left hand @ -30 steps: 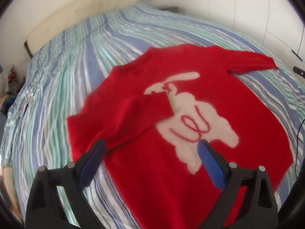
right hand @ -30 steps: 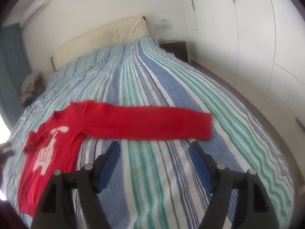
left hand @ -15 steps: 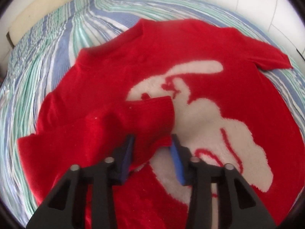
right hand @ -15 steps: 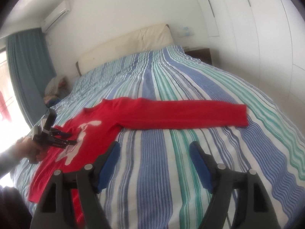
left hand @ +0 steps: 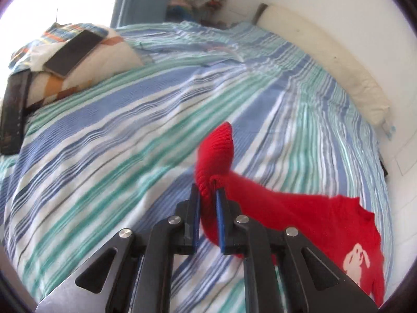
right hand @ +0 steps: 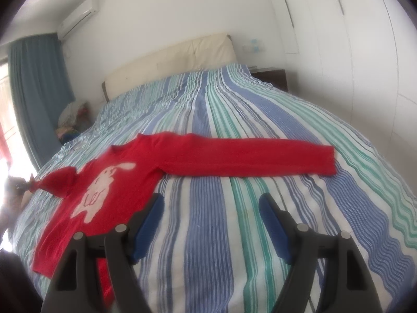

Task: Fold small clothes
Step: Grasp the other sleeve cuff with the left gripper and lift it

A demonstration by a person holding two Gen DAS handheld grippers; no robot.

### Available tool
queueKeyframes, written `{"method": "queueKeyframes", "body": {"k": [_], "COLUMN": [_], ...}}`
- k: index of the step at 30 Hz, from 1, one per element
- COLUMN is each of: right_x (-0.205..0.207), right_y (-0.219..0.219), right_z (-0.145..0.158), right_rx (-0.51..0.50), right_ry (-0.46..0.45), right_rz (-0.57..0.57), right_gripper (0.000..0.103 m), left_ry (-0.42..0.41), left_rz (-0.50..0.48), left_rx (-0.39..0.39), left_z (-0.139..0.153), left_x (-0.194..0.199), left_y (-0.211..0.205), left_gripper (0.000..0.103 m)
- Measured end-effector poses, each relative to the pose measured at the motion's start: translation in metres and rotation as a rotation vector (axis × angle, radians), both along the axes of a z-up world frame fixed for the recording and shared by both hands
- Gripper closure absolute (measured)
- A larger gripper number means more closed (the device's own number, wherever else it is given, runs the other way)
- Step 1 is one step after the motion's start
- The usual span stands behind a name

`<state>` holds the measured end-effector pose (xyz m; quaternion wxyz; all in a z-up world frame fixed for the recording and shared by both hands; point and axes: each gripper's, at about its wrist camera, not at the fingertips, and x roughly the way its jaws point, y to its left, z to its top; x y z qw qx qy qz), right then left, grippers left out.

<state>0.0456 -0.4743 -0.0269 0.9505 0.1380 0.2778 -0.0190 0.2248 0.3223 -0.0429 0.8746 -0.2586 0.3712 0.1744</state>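
Observation:
A small red sweater [right hand: 104, 182] with a white rabbit on the chest lies on the striped bed. My left gripper [left hand: 208, 195] is shut on the cuff of one sleeve [left hand: 216, 154] and holds it stretched out sideways above the bedspread; the sweater body [left hand: 338, 229] trails to the right. The other sleeve [right hand: 247, 160] lies flat and straight across the bed. My right gripper [right hand: 211, 208] is open and empty, hovering above the bedspread just in front of that flat sleeve.
The striped bedspread [right hand: 234, 104] covers the bed. A patterned pillow [left hand: 86, 60] with a dark phone [left hand: 73, 52] on it lies at the left, next to a dark strap [left hand: 13, 114]. A cream headboard [right hand: 169, 60] and white wardrobe [right hand: 351, 52] stand behind.
My left gripper closed on the folded-in sleeve cuff and pulled it outward, away from the sweater's chest. The right gripper stayed open and drew slightly nearer the flat sleeve.

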Motion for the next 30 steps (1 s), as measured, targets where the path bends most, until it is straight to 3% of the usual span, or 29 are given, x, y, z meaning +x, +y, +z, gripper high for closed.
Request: {"method": "queueKeyframes", "body": {"k": [7, 9, 14, 19, 24, 28, 30], "right_x": [0.011, 0.011, 0.011, 0.015, 0.015, 0.014, 0.013], "right_y": [0.014, 0.016, 0.007, 0.000, -0.001, -0.001, -0.002], "right_z": [-0.013, -0.015, -0.022, -0.027, -0.029, -0.028, -0.028], "right_rx": [-0.035, -0.049, -0.047, -0.028, -0.033, -0.030, -0.028], "right_ry": [0.058, 0.064, 0.087, 0.106, 0.117, 0.115, 0.113], "right_rz": [0.025, 0.021, -0.024, -0.050, -0.047, -0.049, -0.051], "right_gripper": [0.029, 0.029, 0.029, 0.029, 0.029, 0.029, 0.029], "left_ry": [0.078, 0.085, 0.082, 0.070, 0.070, 0.060, 0.065], "left_rz": [0.030, 0.059, 0.057, 0.069, 0.071, 0.078, 0.078], "left_rx": [-0.010, -0.046, -0.027, -0.093, -0.090, -0.148, -0.140], "left_z": [-0.063, -0.075, -0.074, -0.081, -0.082, -0.087, -0.087], "left_x": [-0.013, -0.018, -0.024, -0.025, -0.026, -0.028, -0.029], "left_y": [-0.002, -0.003, -0.002, 0.007, 0.007, 0.015, 0.014], "left_gripper": [0.094, 0.095, 0.095, 0.095, 0.095, 0.095, 0.095]}}
